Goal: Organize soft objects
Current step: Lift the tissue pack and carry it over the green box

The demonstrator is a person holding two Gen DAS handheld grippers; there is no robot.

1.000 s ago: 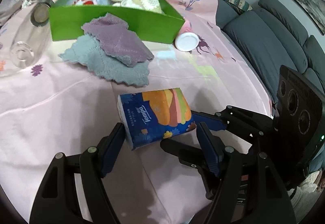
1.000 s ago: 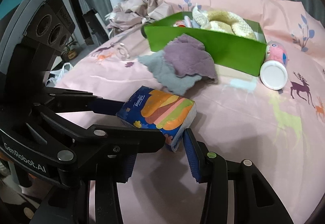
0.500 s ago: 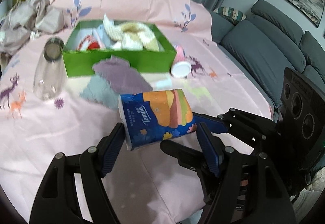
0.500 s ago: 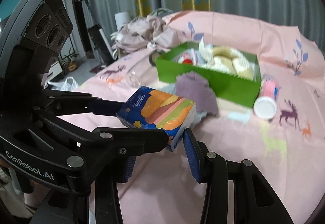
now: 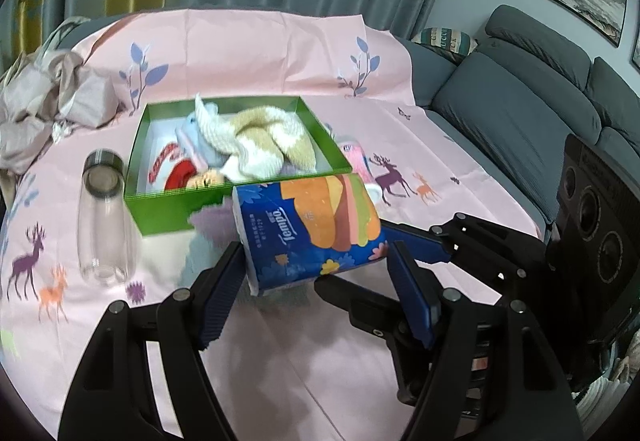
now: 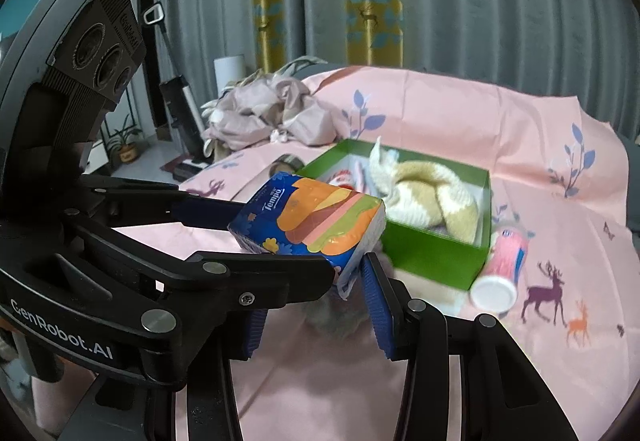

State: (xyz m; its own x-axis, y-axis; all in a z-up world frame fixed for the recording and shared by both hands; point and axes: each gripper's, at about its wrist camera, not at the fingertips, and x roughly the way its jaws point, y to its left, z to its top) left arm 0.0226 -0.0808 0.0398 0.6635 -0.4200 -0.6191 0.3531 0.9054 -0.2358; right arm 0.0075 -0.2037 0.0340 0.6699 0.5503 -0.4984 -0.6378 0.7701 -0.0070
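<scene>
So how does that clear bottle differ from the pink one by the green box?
The clear bottle is see-through with a dark cap, while the pink bottle is opaque with a white cap. The clear bottle lies left of the green box in the left view; the pink bottle lies at the box's opposite end. The clear one looks longer. Both lie on their sides on the pink sheet, outside the box.
</scene>
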